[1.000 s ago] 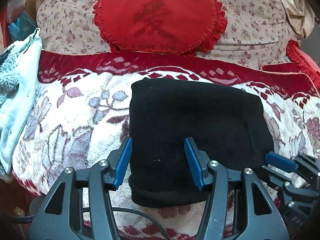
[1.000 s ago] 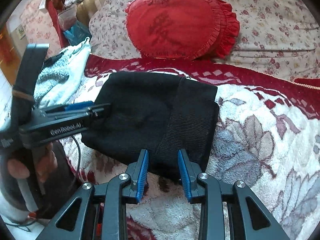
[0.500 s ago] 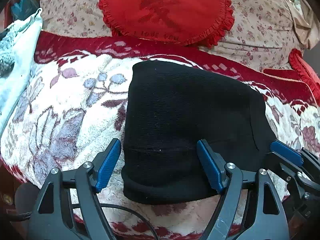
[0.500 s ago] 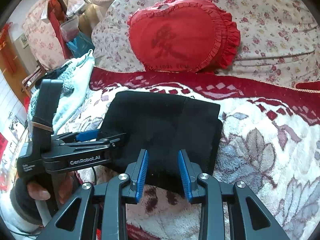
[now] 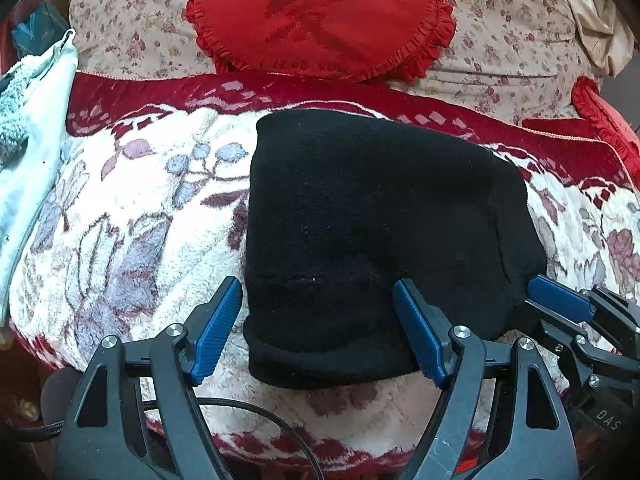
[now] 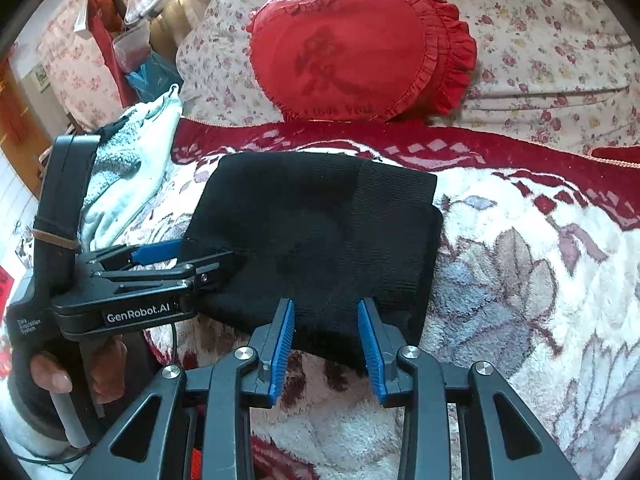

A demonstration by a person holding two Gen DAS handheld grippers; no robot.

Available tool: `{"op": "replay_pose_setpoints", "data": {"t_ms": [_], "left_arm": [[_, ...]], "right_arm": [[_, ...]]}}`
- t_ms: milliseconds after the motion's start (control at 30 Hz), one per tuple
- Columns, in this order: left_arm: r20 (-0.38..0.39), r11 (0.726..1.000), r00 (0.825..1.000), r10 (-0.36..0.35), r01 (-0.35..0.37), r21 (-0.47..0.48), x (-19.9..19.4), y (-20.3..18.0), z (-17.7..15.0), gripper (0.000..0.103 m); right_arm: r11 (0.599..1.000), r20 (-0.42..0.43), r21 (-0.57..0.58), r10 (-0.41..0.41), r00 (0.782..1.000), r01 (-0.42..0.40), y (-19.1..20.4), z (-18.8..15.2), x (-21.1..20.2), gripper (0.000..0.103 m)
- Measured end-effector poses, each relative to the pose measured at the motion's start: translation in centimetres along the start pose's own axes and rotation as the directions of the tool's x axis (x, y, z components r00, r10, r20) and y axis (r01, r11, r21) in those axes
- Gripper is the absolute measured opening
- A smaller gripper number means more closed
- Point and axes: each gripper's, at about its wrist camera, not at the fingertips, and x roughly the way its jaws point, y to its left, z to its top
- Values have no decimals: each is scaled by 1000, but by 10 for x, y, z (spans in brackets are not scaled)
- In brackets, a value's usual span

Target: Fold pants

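Note:
The black pants (image 5: 372,216) lie folded into a compact rectangle on a floral fleece blanket (image 5: 132,224); they also show in the right wrist view (image 6: 320,236). My left gripper (image 5: 320,332) is open, jaws wide, at the pants' near edge and holds nothing. It shows from the side in the right wrist view (image 6: 180,256). My right gripper (image 6: 326,340) is open and empty at the near edge by the ribbed waistband. Its blue finger (image 5: 560,300) shows at the right of the left wrist view.
A red heart-shaped ruffled cushion (image 5: 320,16) leans on a floral pillow (image 5: 500,52) behind the pants. A pale blue towel (image 5: 28,132) lies at the left. A red blanket border (image 5: 168,92) runs across the back. Room clutter (image 6: 120,40) stands far left.
The left gripper's jaws have opened wider. Both grippers have drawn back a little from the pants, which now lie flatter and tidier.

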Motion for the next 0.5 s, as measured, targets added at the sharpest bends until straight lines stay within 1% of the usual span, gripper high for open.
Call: {"op": "replay_pose_setpoints", "data": {"t_ms": [133, 200, 267, 300, 333, 367, 400, 500], "left_arm": [[-3, 1000, 1000, -3, 3, 0, 0, 1, -2, 78], [-5, 1000, 1000, -2, 2, 8, -3, 1, -2, 78], [-2, 1000, 1000, 4, -4, 13, -9, 5, 0, 78], [11, 1000, 1000, 4, -5, 7, -13, 9, 1, 78], [22, 1000, 1000, 0, 0, -3, -17, 14, 2, 78], [32, 1000, 999, -15, 16, -26, -21, 23, 5, 78], [33, 999, 999, -27, 29, -44, -22, 28, 6, 78], [19, 994, 998, -66, 67, -82, -17, 41, 11, 78]], "right_arm": [[1000, -17, -26, -7, 1000, 6, 1, -5, 8, 33], [999, -11, -31, -11, 1000, 11, 3, -4, 5, 33], [1000, 5, -24, 5, 1000, -5, 2, -1, -1, 34], [1000, 28, -8, 19, 999, -19, -1, 2, -6, 37], [1000, 43, 5, 24, 999, -24, -4, 3, -9, 46], [999, 67, 31, 27, 997, -29, -10, 5, -13, 50], [998, 81, 55, 26, 996, -30, -16, 7, -14, 53], [989, 73, 145, 16, 997, -27, -39, 11, -6, 54]]}}
